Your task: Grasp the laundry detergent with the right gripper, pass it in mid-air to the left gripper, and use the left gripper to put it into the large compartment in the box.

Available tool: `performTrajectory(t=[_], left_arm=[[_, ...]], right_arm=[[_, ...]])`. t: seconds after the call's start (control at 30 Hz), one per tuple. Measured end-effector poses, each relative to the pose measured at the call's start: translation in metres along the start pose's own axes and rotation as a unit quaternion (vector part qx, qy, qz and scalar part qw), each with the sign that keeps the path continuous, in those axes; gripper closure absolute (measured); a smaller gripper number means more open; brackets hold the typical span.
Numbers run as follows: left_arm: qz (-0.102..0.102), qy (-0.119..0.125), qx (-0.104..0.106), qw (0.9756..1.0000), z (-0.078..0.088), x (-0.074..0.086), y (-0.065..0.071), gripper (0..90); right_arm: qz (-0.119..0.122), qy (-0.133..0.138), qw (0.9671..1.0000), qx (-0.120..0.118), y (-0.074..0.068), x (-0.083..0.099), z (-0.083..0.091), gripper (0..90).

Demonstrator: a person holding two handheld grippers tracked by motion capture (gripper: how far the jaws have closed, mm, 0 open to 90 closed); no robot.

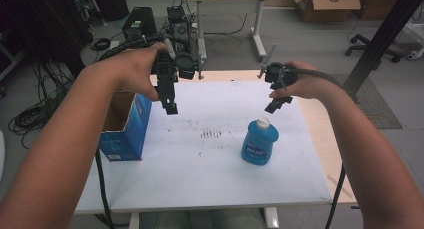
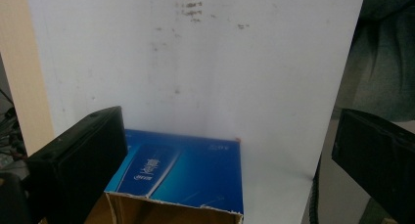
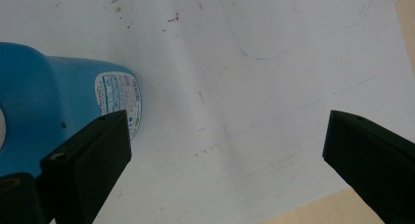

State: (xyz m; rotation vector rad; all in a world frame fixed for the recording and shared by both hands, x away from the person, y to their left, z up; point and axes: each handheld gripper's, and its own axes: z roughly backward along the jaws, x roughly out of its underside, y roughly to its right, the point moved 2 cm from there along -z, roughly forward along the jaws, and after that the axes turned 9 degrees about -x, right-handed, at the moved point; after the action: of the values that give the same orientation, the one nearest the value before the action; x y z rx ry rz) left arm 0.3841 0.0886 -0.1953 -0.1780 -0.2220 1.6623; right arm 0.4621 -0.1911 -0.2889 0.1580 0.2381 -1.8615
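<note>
White board (image 1: pixel 210 179), smooth but flecked with small brown marks near its middle, covers most of a pale wooden table (image 1: pixel 320 124); beyond it lie a grey floor, tangled cables and a second desk.

At the left edge of the board stands a blue cardboard box (image 1: pixel 125 126), rectangular, glossy on its printed side, with its top open and torn along the rim. Its brown inside looks empty as far as the high view reaches. In the left gripper view the box (image 2: pixel 181 172) sits just below the jaws.

Right of centre, toward the near side, stands a blue plastic bottle (image 1: pixel 260 141), rounded and squat, with a white cap and a printed label. The right gripper view shows its smooth shoulder and small label (image 3: pixel 73 94) at the left.

Both hands are raised above the far half of the board. The left gripper (image 1: pixel 171 108) hangs over the board beside the box, jaws spread wide and empty. The right gripper (image 1: pixel 276 105) hangs just beyond the bottle, jaws likewise wide apart, holding nothing.
</note>
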Motion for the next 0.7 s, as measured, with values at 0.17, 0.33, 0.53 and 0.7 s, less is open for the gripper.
performTrajectory(t=[0.17,0.33,0.53,0.7], left_arm=[[-0.003,-0.001,0.002,1.0000,-0.002,-0.001,0.001,0.4],[-0.003,-0.005,0.003,1.0000,-0.004,0.000,0.006,0.4],[-0.005,-0.011,0.006,0.9999,-0.004,0.003,0.015,0.3],[-0.010,-0.009,0.005,0.9999,-0.003,0.005,0.024,0.4]], right_arm=[[-0.001,0.003,1.0000,0.001,0.001,0.000,0.001,4.2],[-0.004,0.006,1.0000,0.004,0.002,0.002,0.002,4.2],[-0.006,0.007,0.9999,0.005,0.001,0.008,0.002,4.3],[-0.010,0.009,0.9999,0.007,0.000,0.013,0.003,4.3]])
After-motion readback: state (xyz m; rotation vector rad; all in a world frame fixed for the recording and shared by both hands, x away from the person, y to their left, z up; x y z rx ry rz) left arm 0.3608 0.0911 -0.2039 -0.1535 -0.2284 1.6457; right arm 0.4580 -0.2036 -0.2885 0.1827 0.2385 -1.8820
